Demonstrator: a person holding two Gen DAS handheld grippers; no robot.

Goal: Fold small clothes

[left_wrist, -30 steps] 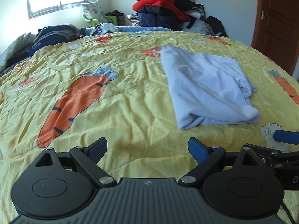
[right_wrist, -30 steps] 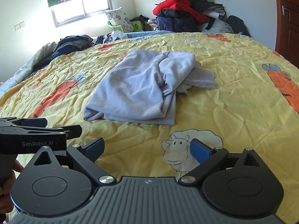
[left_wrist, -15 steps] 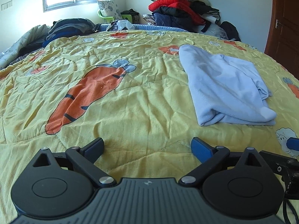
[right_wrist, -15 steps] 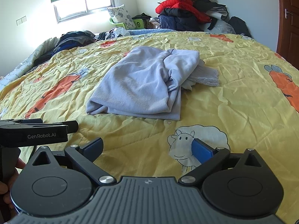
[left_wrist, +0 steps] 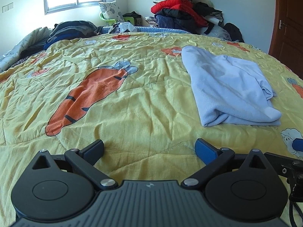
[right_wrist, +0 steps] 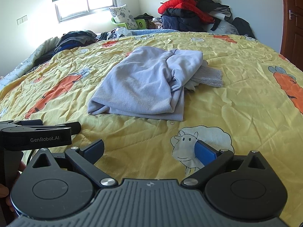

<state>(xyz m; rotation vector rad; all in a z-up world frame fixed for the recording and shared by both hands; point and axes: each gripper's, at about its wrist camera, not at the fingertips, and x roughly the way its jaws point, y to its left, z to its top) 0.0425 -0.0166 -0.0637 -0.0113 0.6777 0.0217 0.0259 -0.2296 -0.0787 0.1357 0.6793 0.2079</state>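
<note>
Left wrist view: left gripper (left_wrist: 149, 147) and right gripper (right_wrist: 149, 148) gape wide, empty, above the quilt (left_wrist: 142, 104)

In the right wrist view the person's hand (right_wrist: 5, 191) shows only as a sliver at the left edge, mostly hidden behind the left gripper (right_wrist: 75, 125), whose body is cut off by that edge. The light blue garment (right_wrist: 144, 83) covers most of a whitish lace-edged cloth (right_wrist: 208, 75); what that piece is cannot be told. In the left wrist view the right gripper (left_wrist: 298, 144) is cut off at the right edge, one blue tip showing. The door (left_wrist: 289, 19) is clipped too
</note>
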